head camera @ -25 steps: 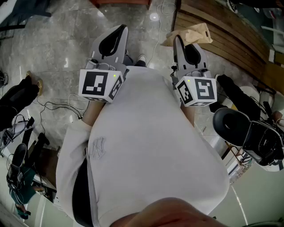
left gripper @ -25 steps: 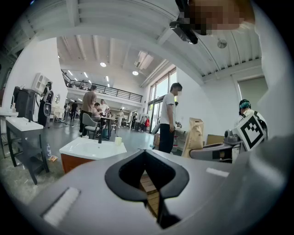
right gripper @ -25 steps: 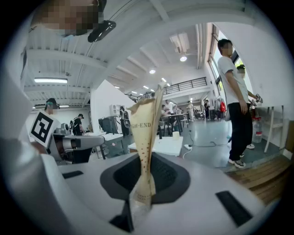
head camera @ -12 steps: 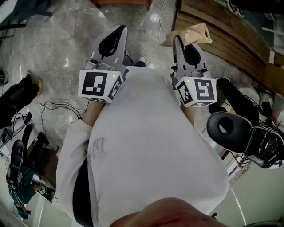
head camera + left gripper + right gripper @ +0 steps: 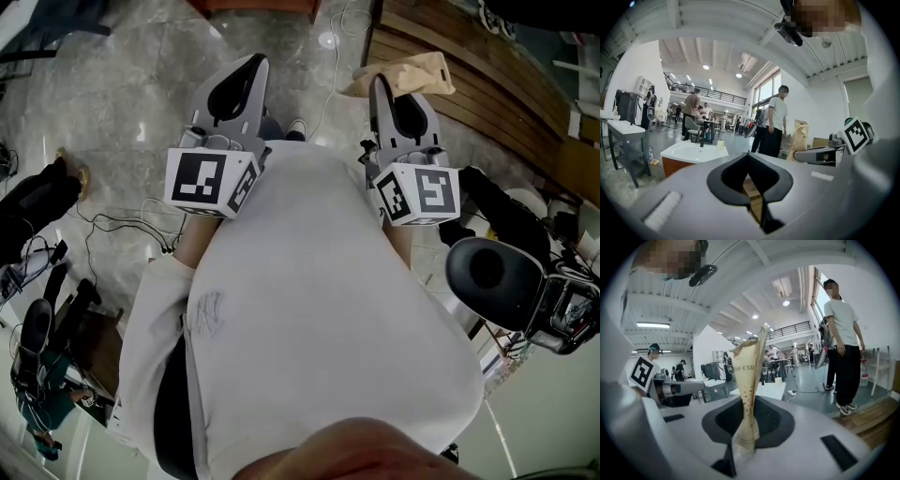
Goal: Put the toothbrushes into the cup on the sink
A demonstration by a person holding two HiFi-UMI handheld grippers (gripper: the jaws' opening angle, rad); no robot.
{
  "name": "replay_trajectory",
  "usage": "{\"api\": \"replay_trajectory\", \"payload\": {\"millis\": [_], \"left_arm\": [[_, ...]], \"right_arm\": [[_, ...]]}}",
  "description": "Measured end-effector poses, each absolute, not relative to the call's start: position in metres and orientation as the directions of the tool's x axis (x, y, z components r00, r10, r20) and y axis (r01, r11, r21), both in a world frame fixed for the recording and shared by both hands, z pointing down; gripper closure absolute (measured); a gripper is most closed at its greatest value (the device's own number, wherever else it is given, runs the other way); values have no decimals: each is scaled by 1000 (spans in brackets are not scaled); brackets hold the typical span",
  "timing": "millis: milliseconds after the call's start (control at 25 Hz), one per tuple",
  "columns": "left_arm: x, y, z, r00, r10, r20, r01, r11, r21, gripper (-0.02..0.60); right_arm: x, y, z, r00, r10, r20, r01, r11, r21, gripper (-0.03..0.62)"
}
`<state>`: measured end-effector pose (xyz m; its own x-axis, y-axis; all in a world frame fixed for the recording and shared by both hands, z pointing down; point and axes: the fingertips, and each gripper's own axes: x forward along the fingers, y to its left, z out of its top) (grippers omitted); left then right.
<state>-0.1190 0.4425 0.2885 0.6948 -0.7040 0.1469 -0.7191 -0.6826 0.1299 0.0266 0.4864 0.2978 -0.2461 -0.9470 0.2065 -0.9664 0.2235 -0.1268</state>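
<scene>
1. Toothbrushes: none on show; judged to be inside the tan paper bag [image 5: 749,376]; the right gripper [image 5: 746,425] pinches the bag's lower end, and the bag stands upright.
2. Left gripper [image 5: 748,158]: jaws pressed together, nothing between them; held beside the right one at the person's chest.
3. Sink [image 5: 689,152]: white, well ahead across the floor; cup [image 5: 720,145] upright on it, near the tap [image 5: 701,140].
4. Handling: hold the pinch firm and the bag upright on the approach; use the left gripper to draw the brushes out at the sink.
</scene>
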Motion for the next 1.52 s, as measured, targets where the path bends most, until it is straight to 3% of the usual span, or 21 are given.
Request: {"api": "replay_trajectory", "payload": {"millis": [600, 1520], "left_arm": [[-106, 421, 297, 695, -698, 169, -719, -678, 154, 580], [-129, 281, 280, 745, -648, 158, -667, -729, 155, 581]], "right_arm": [[45, 467, 309, -232, -940, 250, -969, 201, -144, 539], [25, 349, 290, -126, -956, 264, -988, 97, -121, 539]]}}
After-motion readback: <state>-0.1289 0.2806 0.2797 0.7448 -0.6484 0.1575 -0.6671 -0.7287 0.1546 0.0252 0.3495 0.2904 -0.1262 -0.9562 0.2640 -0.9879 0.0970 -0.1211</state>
